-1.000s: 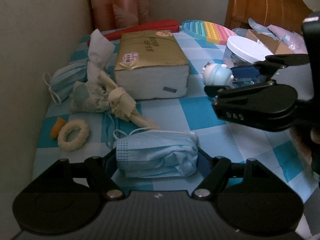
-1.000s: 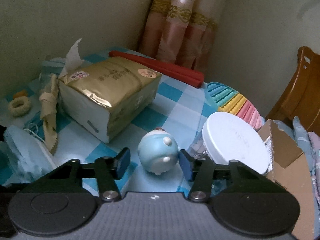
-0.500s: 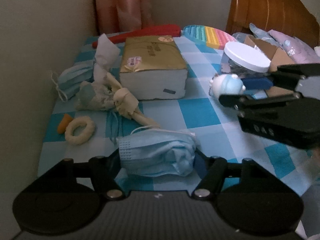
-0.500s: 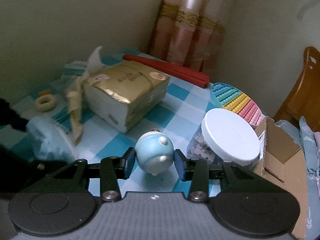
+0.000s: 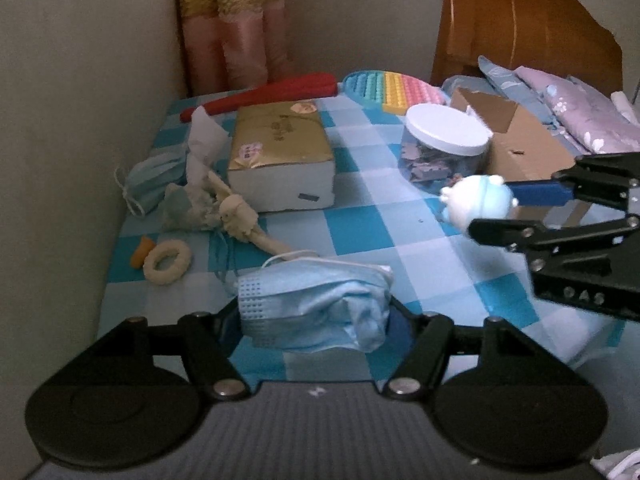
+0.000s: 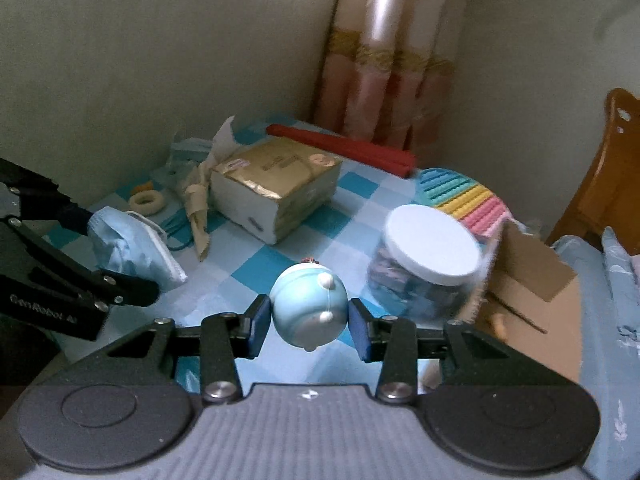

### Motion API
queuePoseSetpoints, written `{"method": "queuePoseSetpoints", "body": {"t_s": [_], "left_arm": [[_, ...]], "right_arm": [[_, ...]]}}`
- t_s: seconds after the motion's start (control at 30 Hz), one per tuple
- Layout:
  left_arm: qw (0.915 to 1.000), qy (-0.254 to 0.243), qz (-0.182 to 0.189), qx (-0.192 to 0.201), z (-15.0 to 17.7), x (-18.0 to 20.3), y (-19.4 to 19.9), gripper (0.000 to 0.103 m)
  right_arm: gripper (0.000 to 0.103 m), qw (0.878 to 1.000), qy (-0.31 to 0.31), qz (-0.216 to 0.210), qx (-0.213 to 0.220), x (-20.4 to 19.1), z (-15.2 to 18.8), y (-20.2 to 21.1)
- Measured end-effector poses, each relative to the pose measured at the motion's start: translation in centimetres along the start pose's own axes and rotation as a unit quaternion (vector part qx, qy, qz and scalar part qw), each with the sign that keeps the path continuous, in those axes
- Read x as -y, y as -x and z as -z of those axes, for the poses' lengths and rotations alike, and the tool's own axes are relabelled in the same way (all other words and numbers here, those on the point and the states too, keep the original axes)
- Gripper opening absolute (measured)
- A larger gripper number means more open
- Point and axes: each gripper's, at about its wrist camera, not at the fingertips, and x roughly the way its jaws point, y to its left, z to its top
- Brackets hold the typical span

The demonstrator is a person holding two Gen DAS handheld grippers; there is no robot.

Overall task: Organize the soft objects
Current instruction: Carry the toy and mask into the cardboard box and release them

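Mid-carry, both loads lifted. Left gripper (image 5: 314, 314) clamped on a crumpled blue face mask (image 5: 312, 306); right gripper (image 6: 307, 326) pinching a round blue toy (image 6: 308, 310) between its pads. Next, likely: over to the cardboard box (image 6: 528, 280) just right of the toy, then release.

dim corner, beige walls (image 6: 160, 60), pink curtain (image 6: 392, 56).
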Motion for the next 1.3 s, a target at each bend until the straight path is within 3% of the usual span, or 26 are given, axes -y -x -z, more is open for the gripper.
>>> {"method": "queuePoseSetpoints", "body": {"t_s": [0.33,0.63,0.73,0.9,1.3], "left_arm": [[0.9996,-0.014,0.022,0.013,-1.0,2.4,1.5,0.069],[0.9979,-0.047,0.041,0.018,-3.8,5.0,1.1,0.069],[0.9969,-0.065,0.038,0.022,-5.0,6.0,0.7,0.069],[0.9947,-0.083,0.055,0.024,-7.4,7.6,-0.1,0.069],[0.9808,-0.149,0.117,0.044,-15.4,13.9,-3.3,0.070]], "right_arm": [[0.047,0.996,-0.038,0.074,0.024,7.1,0.6,3.3],[0.048,0.992,-0.086,0.088,-0.002,13.7,1.7,0.4],[0.050,0.992,-0.086,0.096,-0.013,14.4,2.0,-0.7],[0.067,0.991,-0.097,0.090,-0.020,15.2,2.8,-1.3],[0.081,0.991,-0.116,0.067,-0.009,15.1,4.0,0.5]]}}
